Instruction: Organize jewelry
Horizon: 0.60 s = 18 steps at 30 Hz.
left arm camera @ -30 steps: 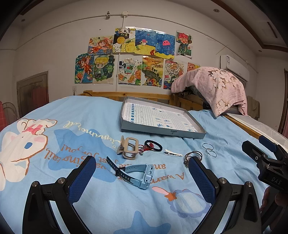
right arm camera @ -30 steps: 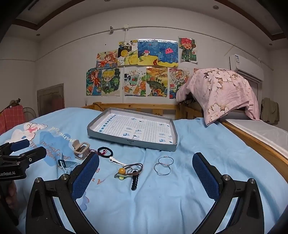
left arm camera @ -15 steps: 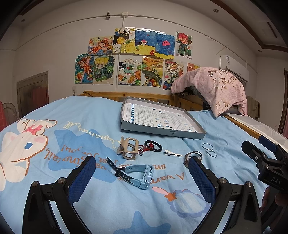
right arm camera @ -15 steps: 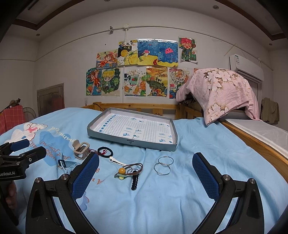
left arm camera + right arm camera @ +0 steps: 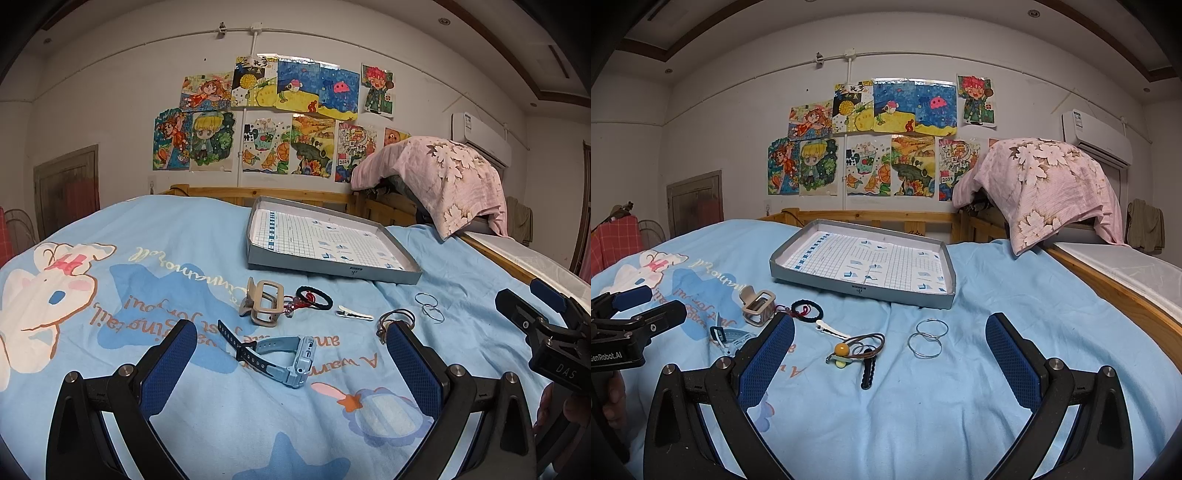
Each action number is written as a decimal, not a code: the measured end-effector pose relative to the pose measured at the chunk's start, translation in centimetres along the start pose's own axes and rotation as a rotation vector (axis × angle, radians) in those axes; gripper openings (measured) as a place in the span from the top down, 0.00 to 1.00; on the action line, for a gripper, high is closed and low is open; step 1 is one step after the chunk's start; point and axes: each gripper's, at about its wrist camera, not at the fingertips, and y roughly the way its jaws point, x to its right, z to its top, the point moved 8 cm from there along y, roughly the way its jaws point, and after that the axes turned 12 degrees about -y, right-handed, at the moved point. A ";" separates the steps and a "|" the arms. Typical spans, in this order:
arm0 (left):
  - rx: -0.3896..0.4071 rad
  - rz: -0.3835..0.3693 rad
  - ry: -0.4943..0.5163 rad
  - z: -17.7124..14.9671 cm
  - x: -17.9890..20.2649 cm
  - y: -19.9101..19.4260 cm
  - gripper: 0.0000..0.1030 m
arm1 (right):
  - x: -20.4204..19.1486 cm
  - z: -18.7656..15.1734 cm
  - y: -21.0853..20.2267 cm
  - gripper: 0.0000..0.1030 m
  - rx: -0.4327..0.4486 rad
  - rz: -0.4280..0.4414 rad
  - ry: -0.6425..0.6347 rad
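Observation:
A grey tray (image 5: 332,265) (image 5: 860,290) lined with grid paper lies on the blue bed sheet. In front of it lie a beige hair claw (image 5: 263,303) (image 5: 759,306), a black hair tie with a red charm (image 5: 314,297) (image 5: 807,309), a white hair clip (image 5: 354,314) (image 5: 833,329), a brown cord with a yellow bead (image 5: 858,349) (image 5: 397,317), two silver rings (image 5: 430,307) (image 5: 927,338) and a blue watch (image 5: 280,354) (image 5: 729,336). My left gripper (image 5: 290,363) is open just before the watch. My right gripper (image 5: 890,356) is open before the cord and rings.
A wooden bed rail (image 5: 1108,291) runs along the right edge. A pink floral blanket (image 5: 1045,181) hangs over something at the back right. Drawings (image 5: 879,136) cover the far wall. The other gripper shows at each view's side (image 5: 546,325) (image 5: 631,325).

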 end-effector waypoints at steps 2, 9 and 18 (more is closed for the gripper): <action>0.000 0.000 0.000 0.0 0.0 0.0 0.00 | 0.0 0.0 0.0 0.01 -0.001 0.001 0.000; 0.000 0.000 0.001 0.0 0.0 0.0 0.00 | -0.2 -0.1 0.0 0.01 0.000 0.000 0.000; 0.000 0.000 0.000 0.0 0.0 0.0 0.00 | -0.3 -0.3 0.1 0.01 0.001 -0.001 -0.001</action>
